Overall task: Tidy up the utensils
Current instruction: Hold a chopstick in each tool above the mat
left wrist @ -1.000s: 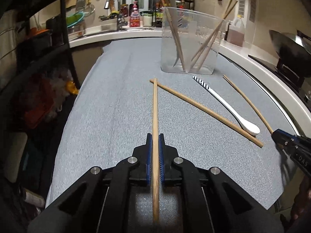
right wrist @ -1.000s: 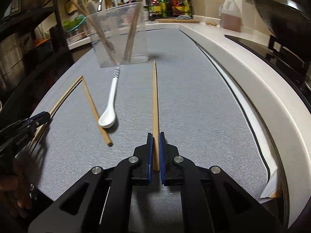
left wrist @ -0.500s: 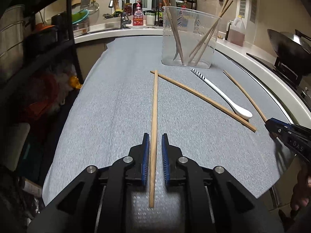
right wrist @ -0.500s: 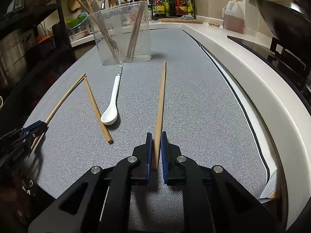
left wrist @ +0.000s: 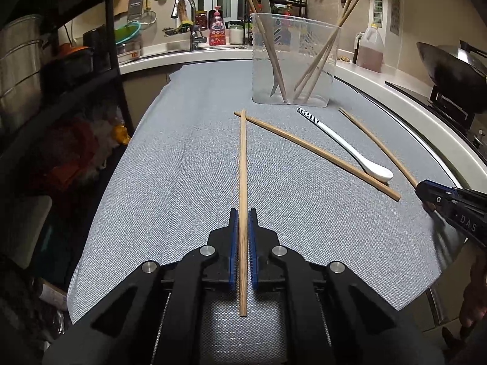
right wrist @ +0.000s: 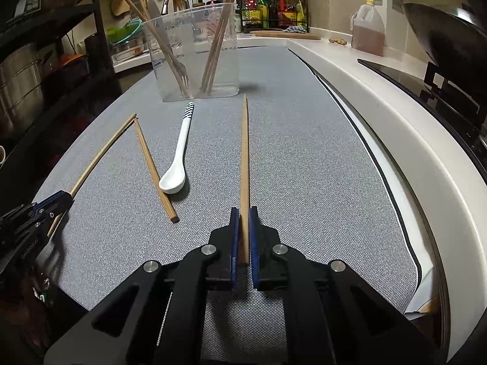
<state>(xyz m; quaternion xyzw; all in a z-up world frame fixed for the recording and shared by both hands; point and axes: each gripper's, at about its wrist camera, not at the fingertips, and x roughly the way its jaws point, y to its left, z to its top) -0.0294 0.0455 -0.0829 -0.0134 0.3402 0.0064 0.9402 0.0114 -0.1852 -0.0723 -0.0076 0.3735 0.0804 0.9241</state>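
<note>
Narrowed jaws flanking each chopstick [left wrist: 242, 182]

Gripped a chopstick [right wrist: 244, 164] between closed right gripper [right wrist: 243, 234] pads, tip aimed toward clear container [right wrist: 194, 57]. Showed white spoon [right wrist: 178, 158] left, beside loose chopsticks [right wrist: 152, 164].

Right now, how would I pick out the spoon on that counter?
Find the clear plastic tub standing on the grey mat. Just in front of it lies the spoon, between two wooden chopsticks. It is the only white piece, with a striped handle end.
</note>
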